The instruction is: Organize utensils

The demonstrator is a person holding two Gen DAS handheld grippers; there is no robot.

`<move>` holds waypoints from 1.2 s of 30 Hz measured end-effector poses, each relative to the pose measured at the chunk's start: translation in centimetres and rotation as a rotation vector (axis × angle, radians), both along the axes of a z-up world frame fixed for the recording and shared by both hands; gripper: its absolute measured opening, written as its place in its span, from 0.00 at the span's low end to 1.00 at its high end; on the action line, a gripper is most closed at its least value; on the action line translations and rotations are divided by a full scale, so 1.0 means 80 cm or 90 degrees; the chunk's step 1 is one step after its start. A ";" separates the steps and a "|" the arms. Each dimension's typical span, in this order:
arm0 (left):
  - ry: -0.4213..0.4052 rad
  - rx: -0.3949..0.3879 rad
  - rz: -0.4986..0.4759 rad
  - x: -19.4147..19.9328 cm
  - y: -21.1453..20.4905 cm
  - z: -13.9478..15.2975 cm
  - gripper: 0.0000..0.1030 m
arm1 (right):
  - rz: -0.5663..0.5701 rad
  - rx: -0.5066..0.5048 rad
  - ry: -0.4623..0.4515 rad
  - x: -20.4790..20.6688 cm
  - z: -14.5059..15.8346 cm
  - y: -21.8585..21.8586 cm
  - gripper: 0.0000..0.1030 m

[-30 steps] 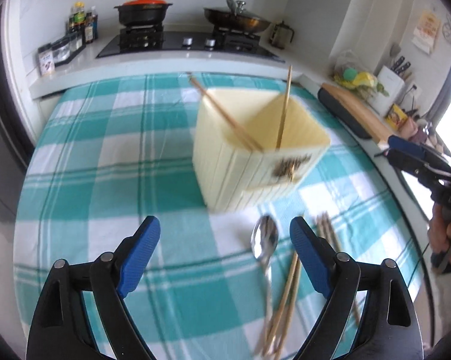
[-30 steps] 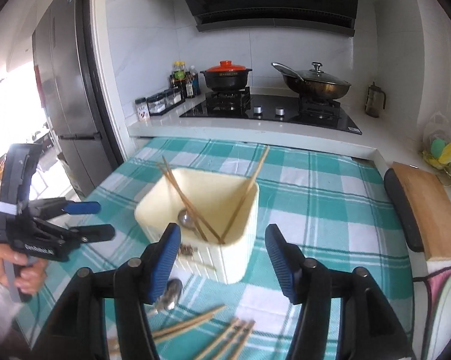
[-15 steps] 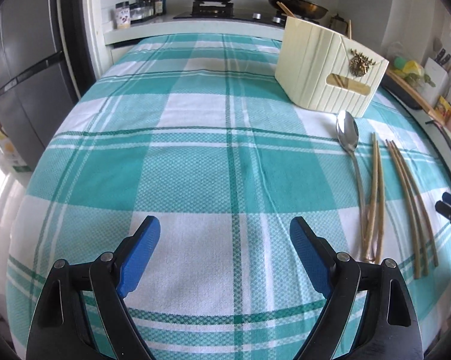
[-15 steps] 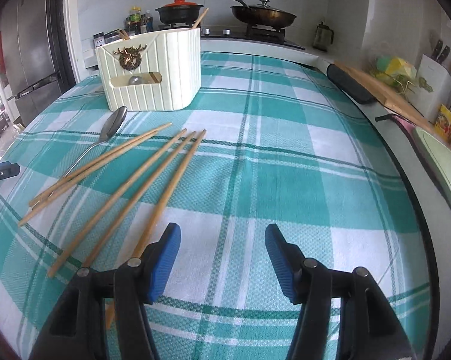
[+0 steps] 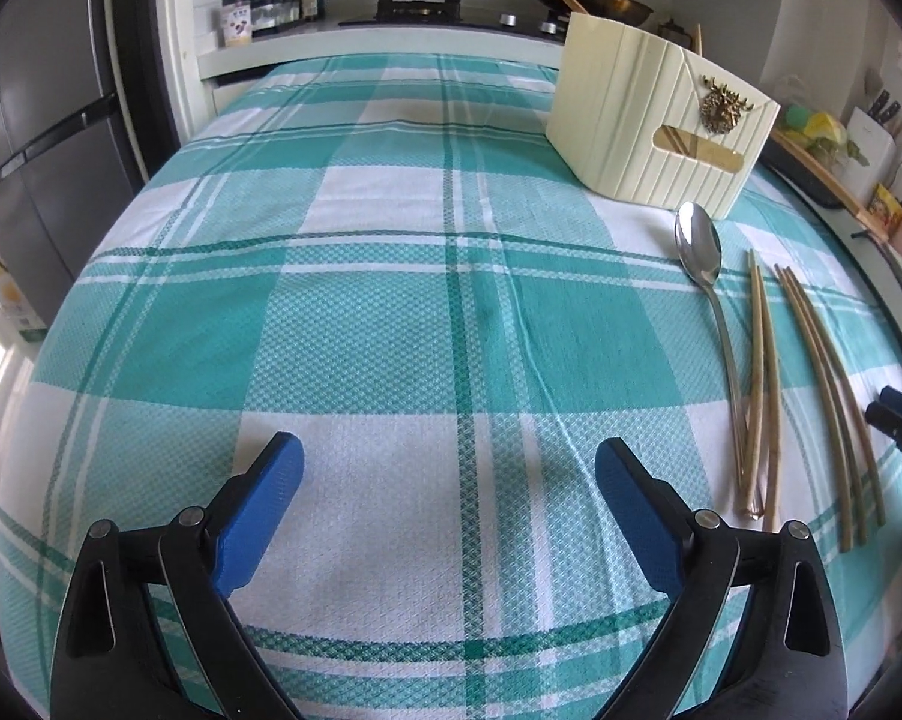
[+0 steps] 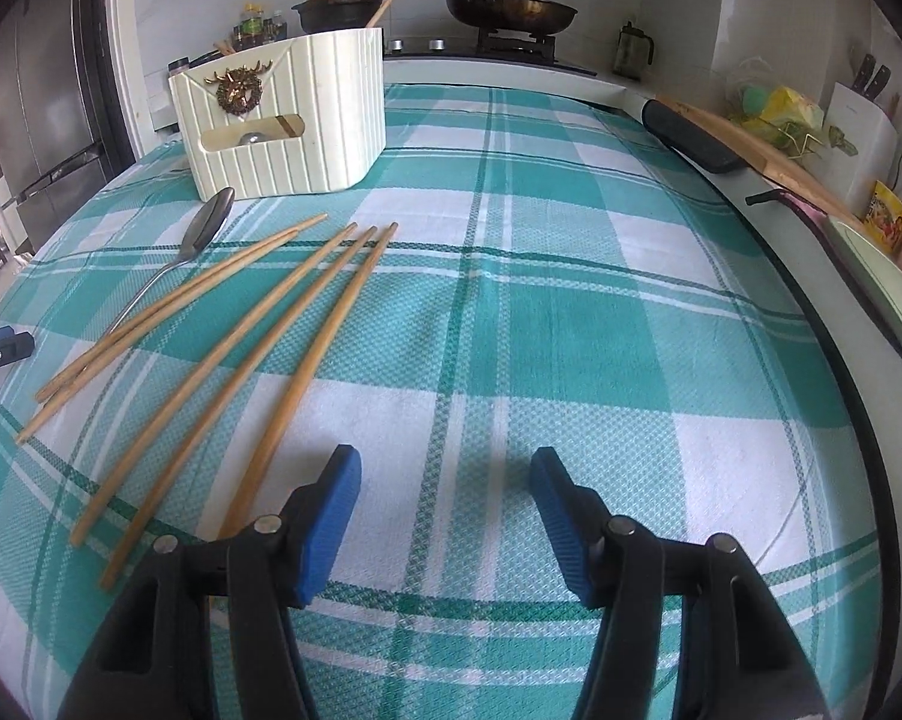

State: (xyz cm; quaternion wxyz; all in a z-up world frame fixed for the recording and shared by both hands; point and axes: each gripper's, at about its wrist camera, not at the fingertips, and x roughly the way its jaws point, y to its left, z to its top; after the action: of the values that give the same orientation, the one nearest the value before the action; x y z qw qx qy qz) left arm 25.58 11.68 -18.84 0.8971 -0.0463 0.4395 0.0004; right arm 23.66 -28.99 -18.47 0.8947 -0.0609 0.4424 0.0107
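Bamboo chopsticks [image 5: 763,384] and a steel spoon [image 5: 700,252] lie well off to the right of my left gripper [image 5: 447,468] on the checked counter [image 5: 360,312], near the cream utensil holder [image 5: 649,126]. This gripper has just been opening wider — nothing sits between its pads, only cloth. A second ago it looked down into the holder from above; now it sits low, the holder far ahead.

From the right wrist, my right gripper [image 6: 444,480] stands about half open and empty, the nearest chopstick [image 6: 306,372] running just beside its left pad. I judge the risk is there — closing off-centre could roll that stick into its neighbours, or pinch tablecloth with it. This view, too, was higher before.
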 end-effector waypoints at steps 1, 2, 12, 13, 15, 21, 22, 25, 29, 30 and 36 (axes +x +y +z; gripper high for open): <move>0.001 0.003 0.000 0.000 -0.001 0.000 0.96 | 0.000 0.001 0.000 0.000 0.000 0.000 0.58; 0.002 0.006 -0.001 0.000 -0.002 -0.001 0.96 | 0.000 0.001 0.000 0.000 0.000 0.000 0.58; 0.013 0.038 0.004 0.001 -0.007 -0.003 0.97 | -0.001 0.006 0.001 0.001 0.000 -0.001 0.59; 0.012 0.036 0.005 0.001 -0.006 -0.003 0.97 | -0.001 0.007 0.001 0.001 0.000 -0.001 0.59; 0.012 0.033 0.006 0.000 -0.005 -0.003 0.97 | -0.001 0.007 0.001 0.001 0.000 -0.001 0.59; 0.012 0.034 0.006 0.001 -0.005 -0.003 0.97 | -0.001 0.007 0.001 0.001 -0.001 -0.001 0.59; 0.012 0.034 0.006 0.001 -0.005 -0.002 0.97 | -0.001 0.007 0.001 0.001 -0.001 -0.001 0.59; 0.012 0.034 0.006 0.002 -0.005 -0.002 0.97 | -0.001 0.007 0.001 0.001 -0.001 -0.001 0.60; 0.012 0.032 0.006 0.002 -0.005 -0.003 0.97 | -0.001 0.007 0.001 0.001 -0.001 -0.001 0.60; 0.011 0.031 0.006 0.002 -0.005 -0.003 0.97 | -0.001 0.007 0.001 0.001 -0.001 -0.001 0.60; 0.010 0.022 0.005 0.002 -0.003 -0.002 0.98 | -0.001 0.007 0.001 0.001 -0.001 -0.001 0.60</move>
State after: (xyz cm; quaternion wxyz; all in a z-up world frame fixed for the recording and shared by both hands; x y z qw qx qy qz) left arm 25.71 11.44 -19.03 0.8944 -0.0322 0.4459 0.0122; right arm 23.72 -29.09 -18.53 0.8946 -0.0555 0.4433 0.0125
